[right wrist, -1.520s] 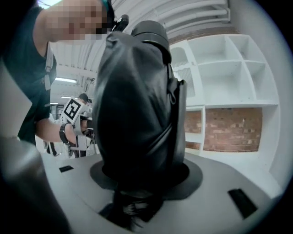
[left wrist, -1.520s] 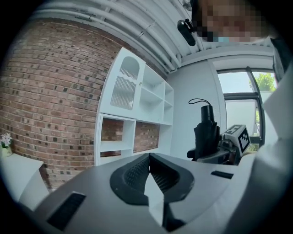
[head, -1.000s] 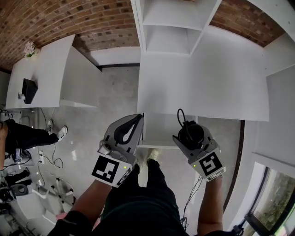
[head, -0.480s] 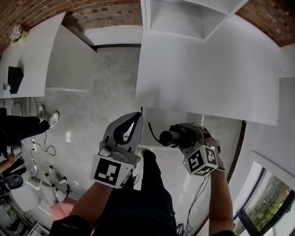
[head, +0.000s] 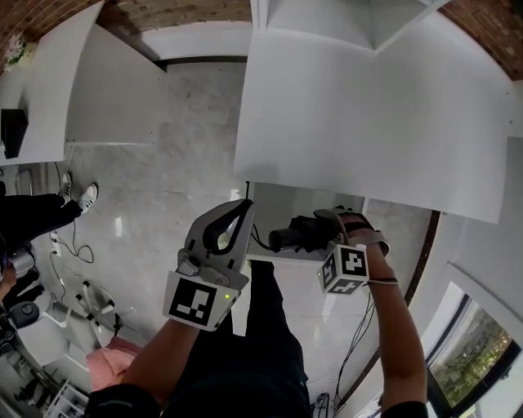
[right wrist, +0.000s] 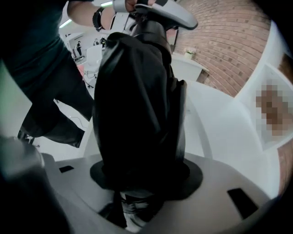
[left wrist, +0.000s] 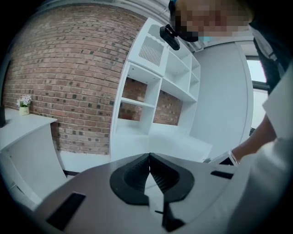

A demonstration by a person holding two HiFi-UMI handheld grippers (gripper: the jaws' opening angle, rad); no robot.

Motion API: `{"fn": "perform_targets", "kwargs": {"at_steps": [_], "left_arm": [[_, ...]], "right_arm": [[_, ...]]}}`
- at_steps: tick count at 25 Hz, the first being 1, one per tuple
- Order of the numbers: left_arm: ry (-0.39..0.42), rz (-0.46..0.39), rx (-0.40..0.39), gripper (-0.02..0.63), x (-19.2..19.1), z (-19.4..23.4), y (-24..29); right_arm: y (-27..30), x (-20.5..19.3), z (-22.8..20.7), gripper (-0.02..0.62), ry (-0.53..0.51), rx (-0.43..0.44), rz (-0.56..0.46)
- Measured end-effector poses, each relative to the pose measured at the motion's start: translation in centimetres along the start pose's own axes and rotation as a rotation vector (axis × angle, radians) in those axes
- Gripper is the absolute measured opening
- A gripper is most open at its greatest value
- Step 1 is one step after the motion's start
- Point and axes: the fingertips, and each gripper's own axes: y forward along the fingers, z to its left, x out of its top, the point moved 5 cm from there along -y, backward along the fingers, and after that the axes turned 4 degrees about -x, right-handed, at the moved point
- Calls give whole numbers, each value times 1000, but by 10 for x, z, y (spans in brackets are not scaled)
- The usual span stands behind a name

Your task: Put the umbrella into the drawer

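A black folded umbrella (head: pixel 296 233) lies sideways over the open white drawer (head: pixel 282 202) below the cabinet top, its end pointing left. My right gripper (head: pixel 331 227) is shut on it, marker cube toward me. In the right gripper view the umbrella (right wrist: pixel 137 100) fills the space between the jaws of that gripper (right wrist: pixel 142 180) and hides what lies beyond. My left gripper (head: pixel 245 207) hovers at the drawer's left corner, beside the umbrella's end. In the left gripper view the pads of the left gripper (left wrist: pixel 149 157) meet with nothing between them.
A wide white cabinet top (head: pixel 368 114) spreads above the drawer, with open shelving (head: pixel 327 20) behind it. A white desk (head: pixel 49 90) stands at the left. Another person's legs and shoe (head: pixel 82 197) and floor cables (head: pixel 82 286) are at the far left. My dark trousers (head: pixel 261 343) are below.
Both grippers have sunk toward the drawer. The right gripper has rolled and tipped, so the umbrella went from end-on upright to lying sideways, pointing left.
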Motion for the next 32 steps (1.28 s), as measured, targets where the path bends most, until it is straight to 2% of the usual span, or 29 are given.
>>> {"fn": "perform_targets", "kwargs": {"at_steps": [6,9,16,24,32], "left_arm": [[-11,30,21,6,-11,6,0],[-13,38,24,6,-15,7,-2],[-12,60,5,6,-36,1,8],[-37,113,28,6,-77,5,24],[-45,156,21,6,-99,6,26]], "right_arm": [[35,-22,15,206,-214,50,83],[50,-31,17,206,-270,62,131],[78,-45,22,206,-274,111,172],[111,-48,22,210,-281,169,235],[129,-52,25,210,-324,184,294]]}}
